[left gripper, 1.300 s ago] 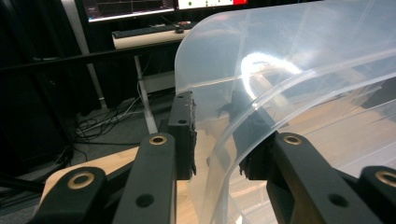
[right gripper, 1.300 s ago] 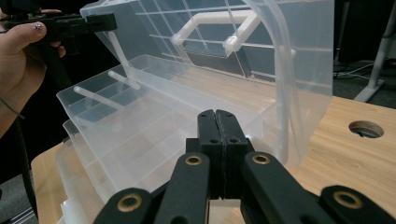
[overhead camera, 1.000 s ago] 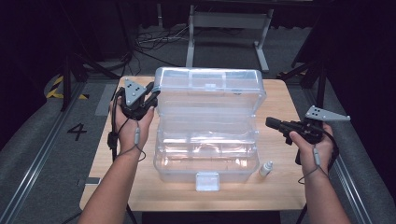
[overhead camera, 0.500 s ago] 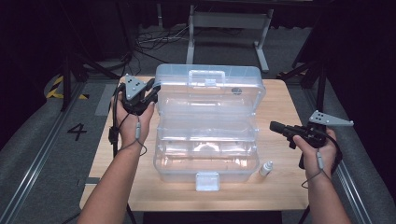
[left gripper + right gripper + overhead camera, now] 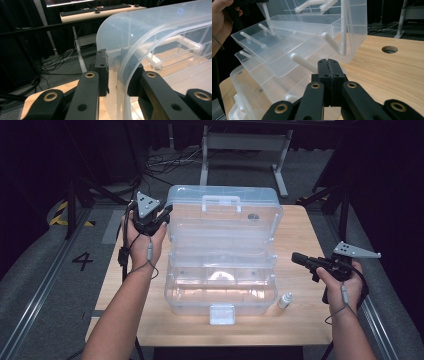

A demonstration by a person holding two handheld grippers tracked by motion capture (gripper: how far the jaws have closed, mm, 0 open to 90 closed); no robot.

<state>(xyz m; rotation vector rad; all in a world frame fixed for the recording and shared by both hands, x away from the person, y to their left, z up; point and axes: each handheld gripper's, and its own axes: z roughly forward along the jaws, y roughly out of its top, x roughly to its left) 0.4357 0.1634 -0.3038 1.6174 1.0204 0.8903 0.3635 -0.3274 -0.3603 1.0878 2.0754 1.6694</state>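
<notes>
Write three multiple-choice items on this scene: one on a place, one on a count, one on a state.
1. Where does the small bottle stand?
A. inside the box
B. on the table, by the box's front right corner
C. on the floor

2. How many tools touch the clear box?
A. none
B. one
C. two

3. How is the right tool?
A. shut, holding nothing
B. wide open
C. gripping the bottle

Answers: B, the high view shows it beside the box; B, the left tool straddles the lid edge while the right one hangs apart; A, its jaws meet.
</notes>
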